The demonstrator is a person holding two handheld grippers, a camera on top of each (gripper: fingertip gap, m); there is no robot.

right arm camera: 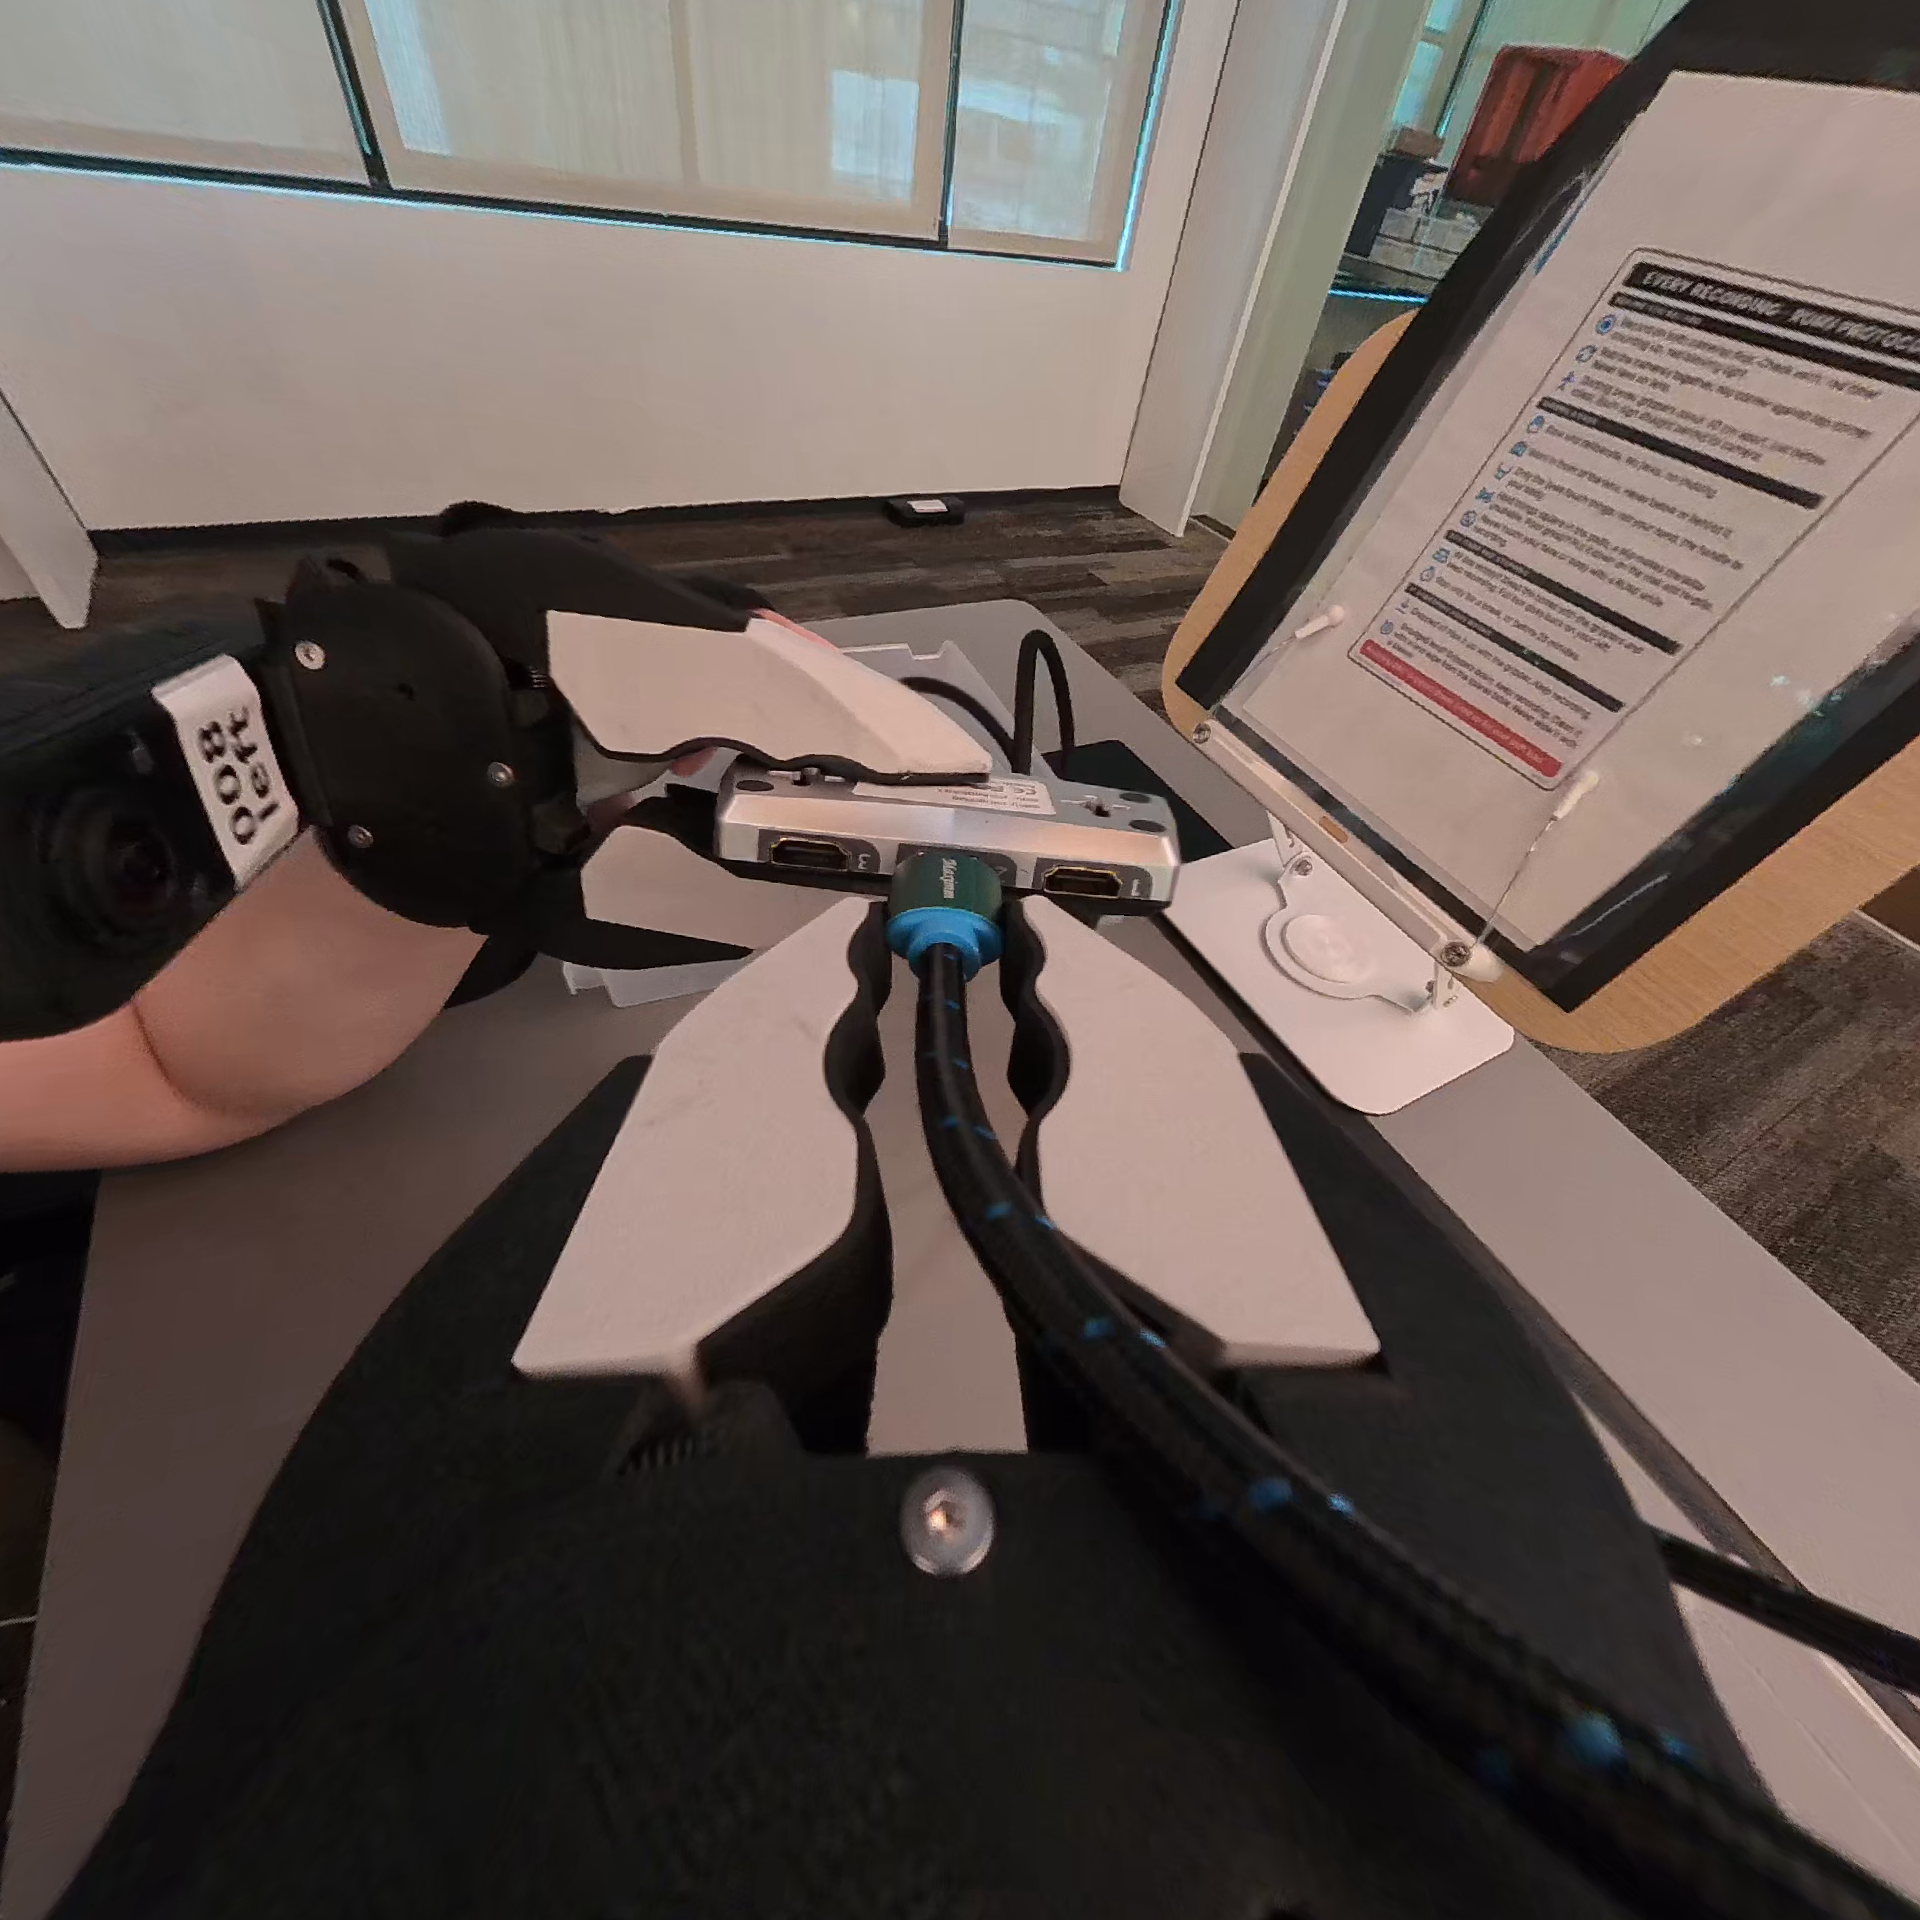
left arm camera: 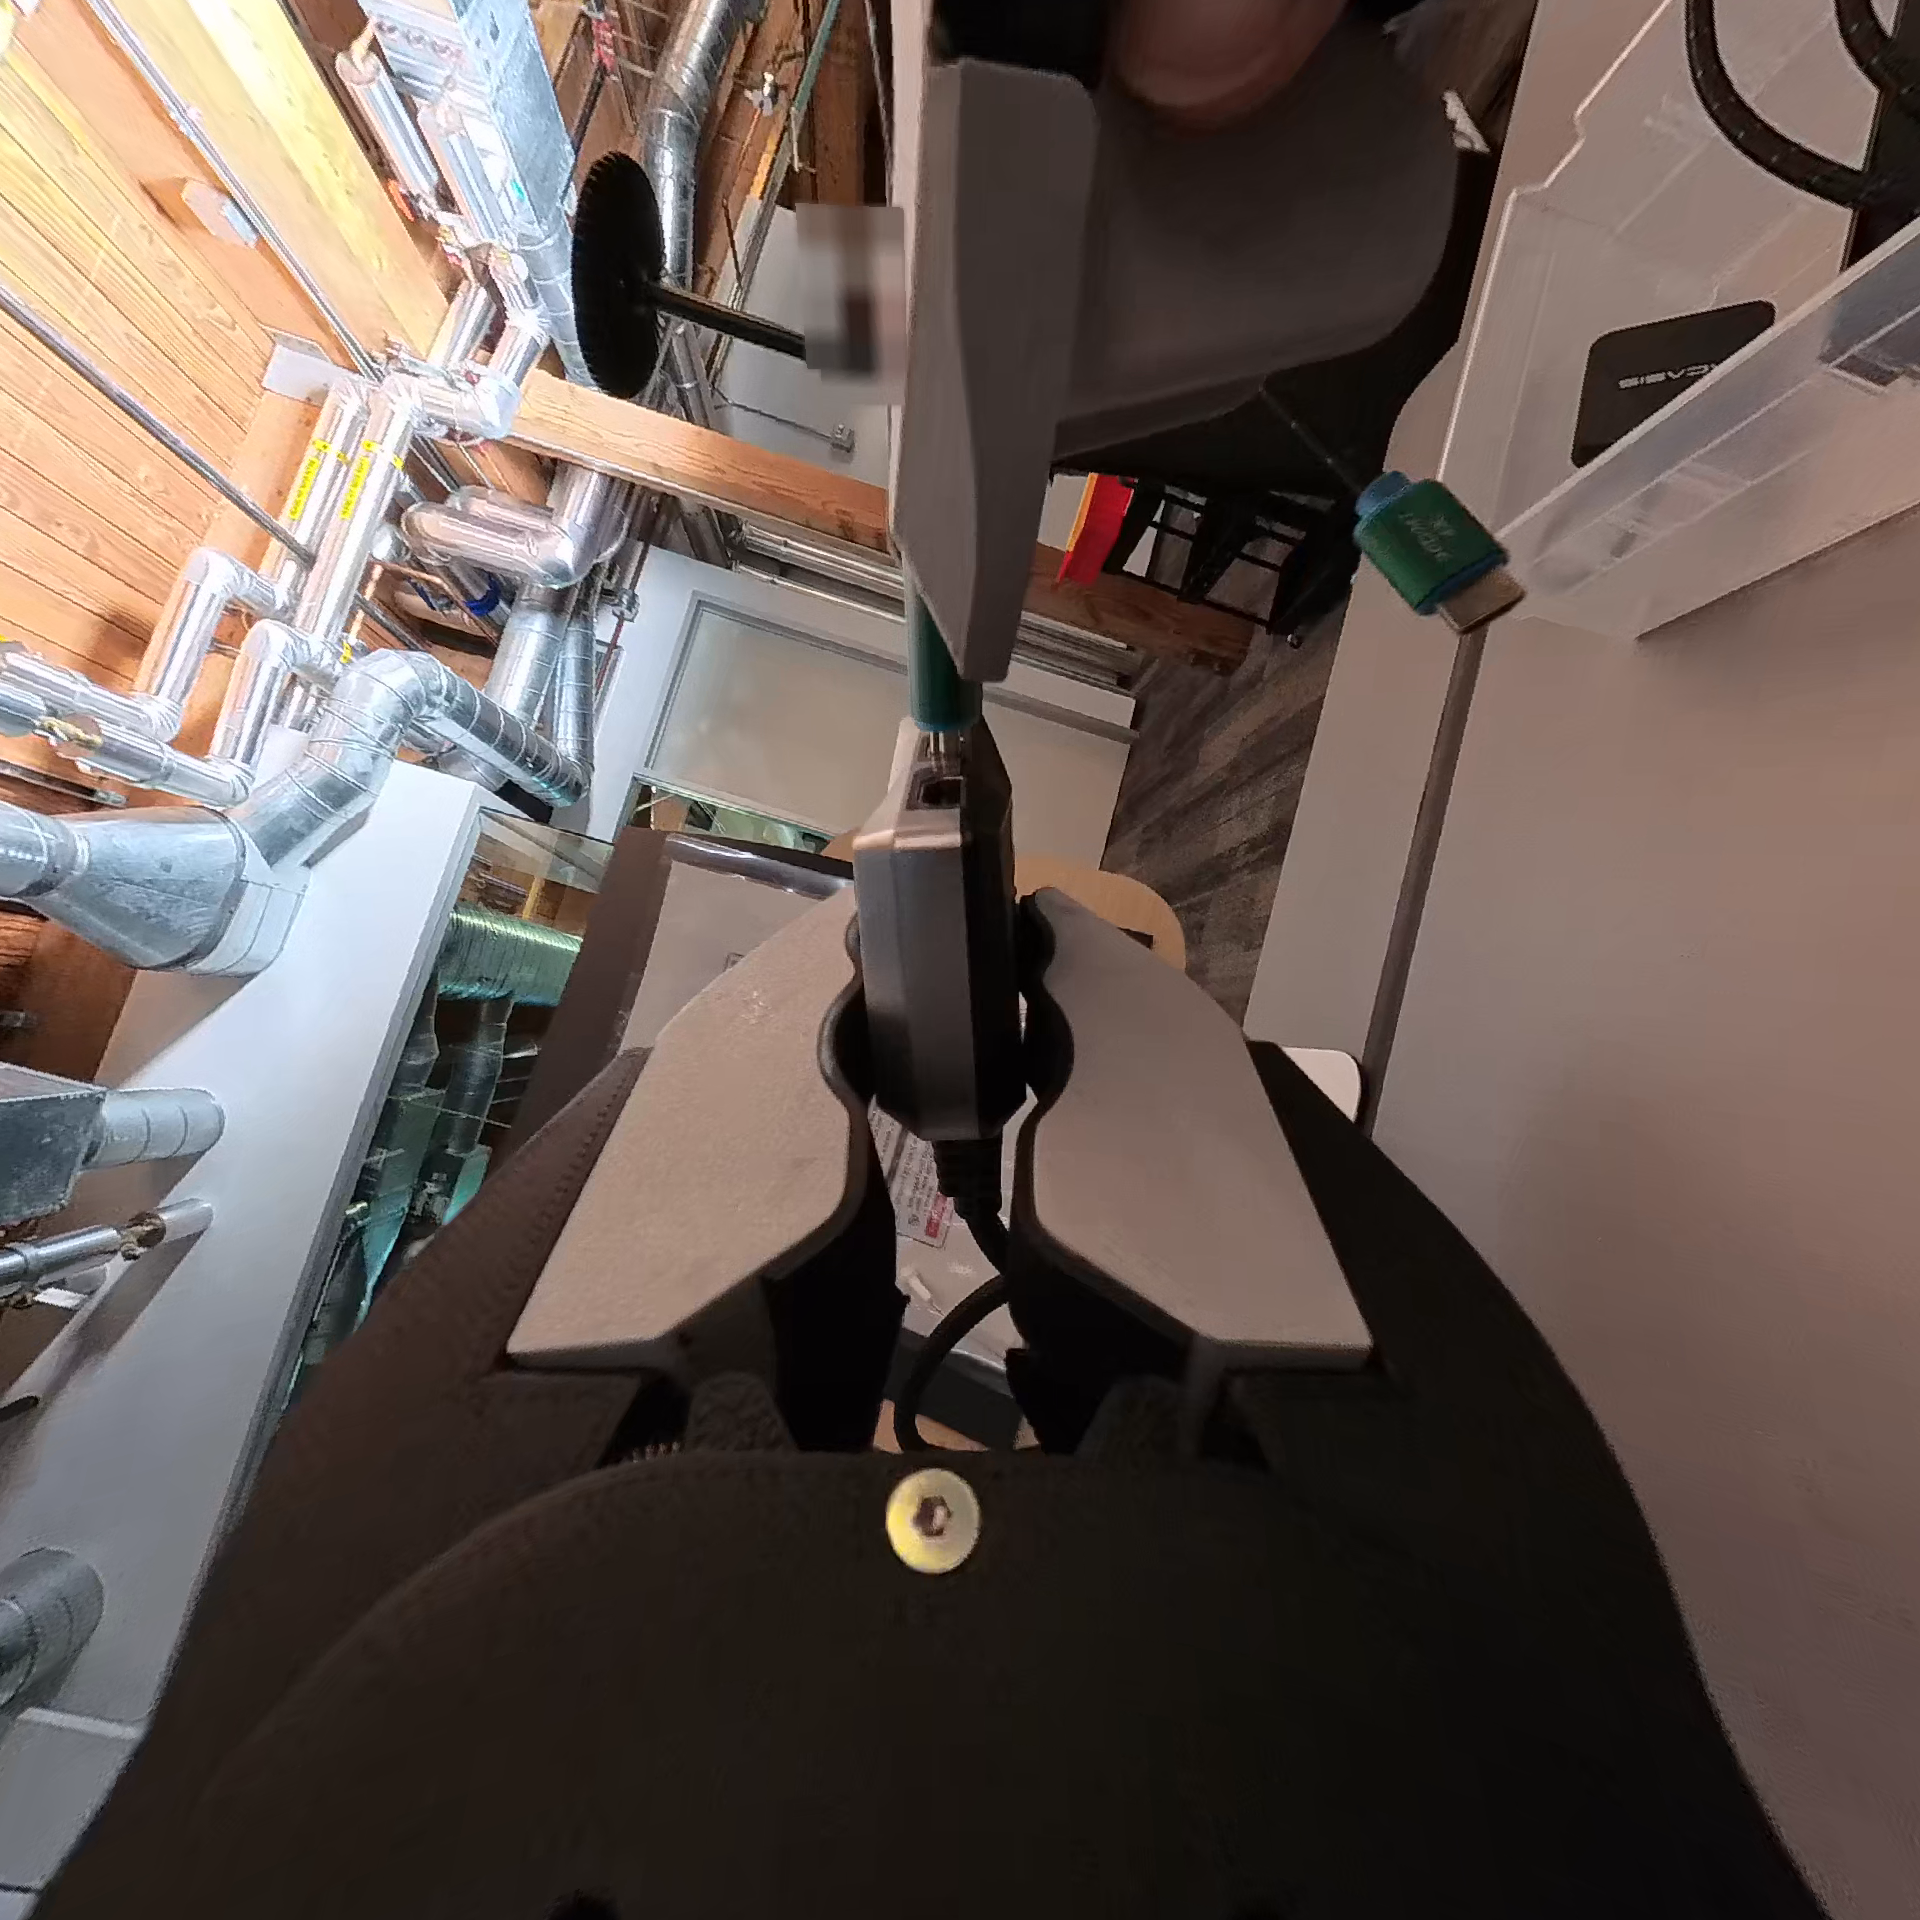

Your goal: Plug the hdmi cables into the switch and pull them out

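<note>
My left gripper (left arm camera: 945,935) is shut on the silver HDMI switch (left arm camera: 920,935), held edge-on and off the table. In the right wrist view the switch (right arm camera: 1101,821) shows three ports, and one white finger (right arm camera: 769,686) of the left gripper lies over its top. My right gripper (right arm camera: 943,930) is shut on a green HDMI plug (right arm camera: 948,888) with a black braided cable (right arm camera: 966,1122). The plug sits in the middle port; the ports on either side of it are empty. In the left wrist view a short piece of the plug's (left arm camera: 935,675) metal tip shows. A second green plug (left arm camera: 1439,556) hangs free at the right.
A clear plastic bin (left arm camera: 1714,436) holds a black box (left arm camera: 1673,374). A framed printed sheet (right arm camera: 1558,540) stands on a white base (right arm camera: 1382,997) at the right of the grey table (right arm camera: 312,1195). A person's forearm (right arm camera: 260,1039) rests at the left.
</note>
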